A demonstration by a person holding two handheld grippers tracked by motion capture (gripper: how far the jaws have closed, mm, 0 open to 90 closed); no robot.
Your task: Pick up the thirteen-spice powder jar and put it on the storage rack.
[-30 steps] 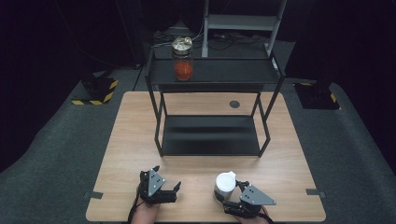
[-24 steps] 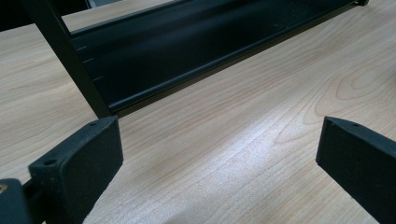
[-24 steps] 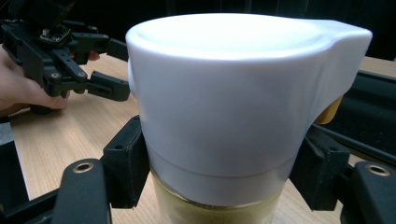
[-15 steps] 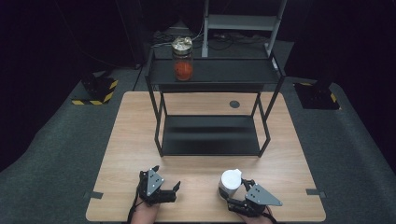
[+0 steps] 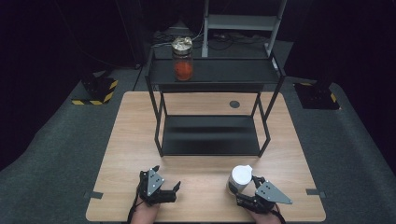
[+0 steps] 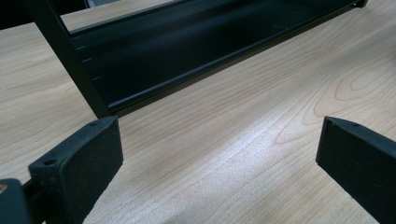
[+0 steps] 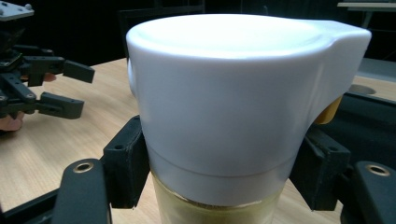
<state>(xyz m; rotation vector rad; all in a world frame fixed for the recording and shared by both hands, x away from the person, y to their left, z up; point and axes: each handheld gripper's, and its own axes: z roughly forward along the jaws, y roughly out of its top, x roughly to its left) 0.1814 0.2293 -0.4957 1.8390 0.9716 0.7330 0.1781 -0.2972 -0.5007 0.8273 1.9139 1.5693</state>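
Note:
My right gripper (image 5: pixel 243 192) is shut on a white-capped bottle (image 5: pixel 241 176) near the table's front edge, right of centre. In the right gripper view the black pads (image 7: pixel 123 163) press the bottle (image 7: pixel 229 93) just under its wide white cap, and yellowish contents show below. My left gripper (image 5: pixel 167 178) rests at the front left of the table with its jaws wide open and nothing between them; bare wood shows between its pads (image 6: pixel 79 163). A glass jar with red contents (image 5: pixel 182 60) stands on the top shelf of a black rack (image 5: pixel 210 140).
The black two-tier rack stands mid-table, and its lower shelf (image 6: pixel 187 42) lies just beyond the left gripper. A small dark disc (image 5: pixel 234 104) is set in the wooden table (image 5: pixel 130 135) behind the rack. Dark floor surrounds the table.
My right gripper has shifted a little to the right with the white-capped bottle in it. The left gripper has not moved.

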